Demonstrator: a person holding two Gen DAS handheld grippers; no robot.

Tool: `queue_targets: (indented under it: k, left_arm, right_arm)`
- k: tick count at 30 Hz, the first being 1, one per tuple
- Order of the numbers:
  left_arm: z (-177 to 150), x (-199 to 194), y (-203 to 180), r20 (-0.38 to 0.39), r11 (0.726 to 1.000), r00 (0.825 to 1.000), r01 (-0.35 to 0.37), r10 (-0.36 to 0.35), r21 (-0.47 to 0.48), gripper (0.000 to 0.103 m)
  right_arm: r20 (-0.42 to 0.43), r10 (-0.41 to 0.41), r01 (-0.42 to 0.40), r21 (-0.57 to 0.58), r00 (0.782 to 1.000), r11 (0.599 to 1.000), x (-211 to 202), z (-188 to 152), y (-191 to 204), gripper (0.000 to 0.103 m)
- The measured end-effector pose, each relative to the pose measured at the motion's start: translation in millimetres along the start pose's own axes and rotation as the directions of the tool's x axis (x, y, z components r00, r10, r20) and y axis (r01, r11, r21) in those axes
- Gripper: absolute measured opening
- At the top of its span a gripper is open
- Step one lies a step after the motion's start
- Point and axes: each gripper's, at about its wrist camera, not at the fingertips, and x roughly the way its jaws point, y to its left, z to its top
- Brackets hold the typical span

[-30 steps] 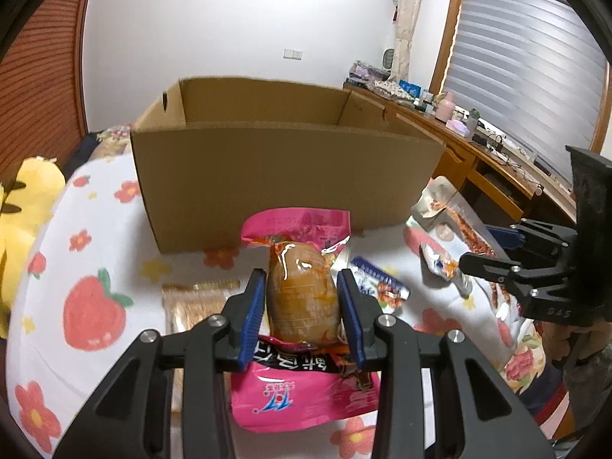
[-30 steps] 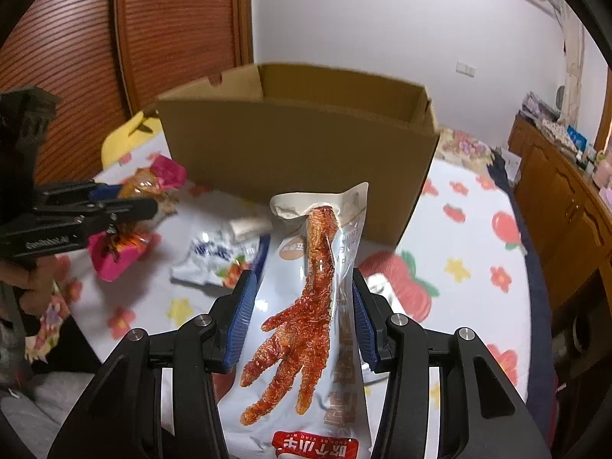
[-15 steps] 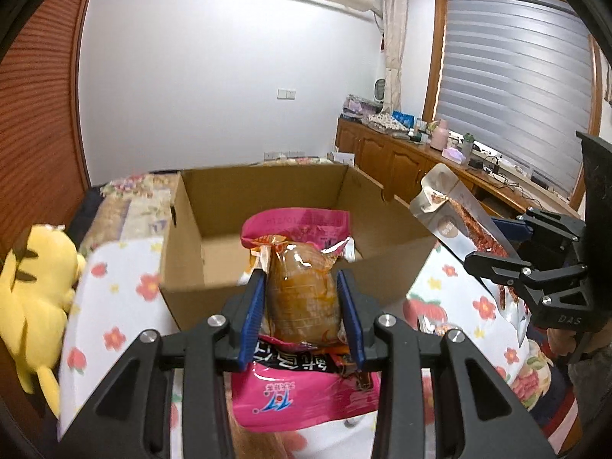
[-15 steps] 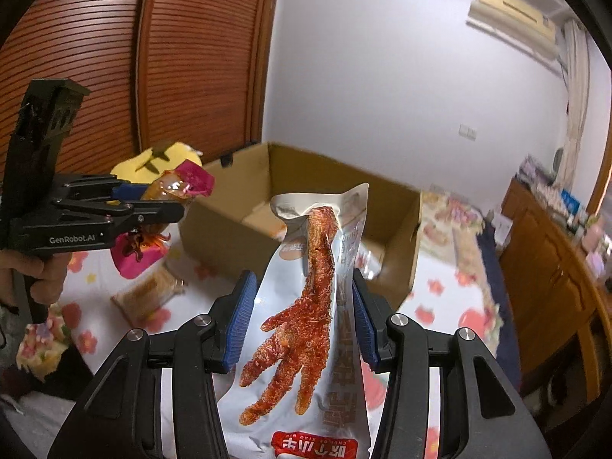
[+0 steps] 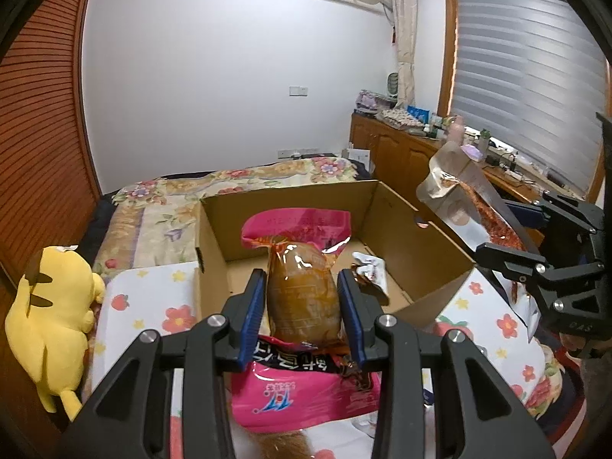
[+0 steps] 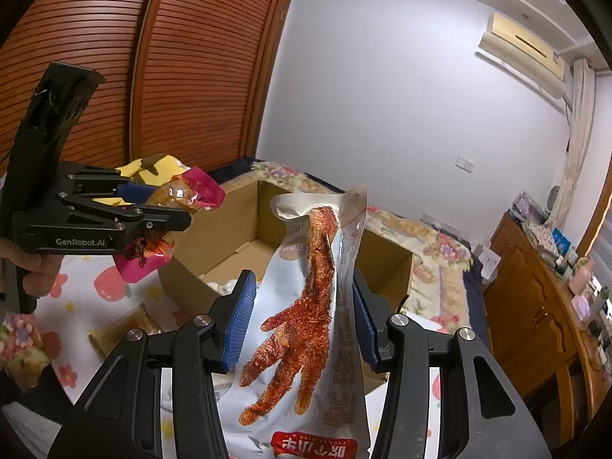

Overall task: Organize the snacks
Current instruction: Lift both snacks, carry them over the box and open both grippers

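My left gripper [image 5: 302, 287] is shut on a pink snack pack [image 5: 302, 290] with a brown piece inside, held above the near wall of an open cardboard box [image 5: 405, 237]. My right gripper [image 6: 302, 298] is shut on a white chicken-foot snack pack [image 6: 310, 317], held high at the box's right side; the box also shows in the right wrist view [image 6: 244, 229]. The right gripper with its pack shows in the left wrist view [image 5: 535, 264]. The left gripper with the pink pack shows in the right wrist view [image 6: 153, 210]. A wrapped snack [image 5: 371, 267] lies inside the box.
The box stands on a flower-print cloth [image 5: 153, 298]. A yellow plush toy [image 5: 49, 321] lies left of it. A tan snack pack [image 6: 126, 325] lies on the cloth. A wooden cabinet [image 6: 535, 306] lines the right wall, a slatted wooden door [image 6: 114, 76] the left.
Both grippers rose with their packs and moved toward the box; the box's inside now shows from above. Grips unchanged.
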Motion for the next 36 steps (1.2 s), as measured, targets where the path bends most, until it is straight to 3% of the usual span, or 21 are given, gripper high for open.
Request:
queue_targets:
  k: [11,21,30,31,32,36]
  left_arm:
    - [17.1,36.3,11.6,-0.042,0.999,0.999,-0.033,0.032,-0.025,0.037]
    - [27.3,64.1,10.2,-0.087,0.997,0.995,-0.057,0.053,-0.047,0.038]
    - [16.2,94.5,5.0,-0.161,0.997,0.985,-0.062,0.054,-0.044,0.037]
    - [15.1,95.5,3.9,-0.165,0.997,0.985,-0.064,0.056,-0.038,0.037]
    - [14.3,95.9,3.4,-0.166,0.997,0.984,-0.063,0.056,-0.038,0.037]
    - [15.5,96.4,2.4,-0.173,0.997,0.984,-0.057,0.048,-0.048,0.042]
  right_arm:
    - [-0.037,-0.048,0.048,0.002,0.998,0.999,37.0,9.3,-10.7,0.048]
    - [-0.096,-0.072,0.082,0.105,0.993,0.991,82.4,5.8,-40.0,0.048]
    - [-0.151,-0.069,0.095,0.168,0.986,0.981,104.8,-12.4,-51.2,0.05]
    - [-0.156,-0.076,0.103,0.169,0.985,0.98,106.5,-13.7,-51.8,0.045]
    - [-0.166,-0.081,0.11,0.169,0.983,0.979,108.5,-14.9,-53.1,0.025]
    - [-0.184,-0.069,0.103,0.184,0.98,0.977,115.1,-17.9,-55.9,0.023]
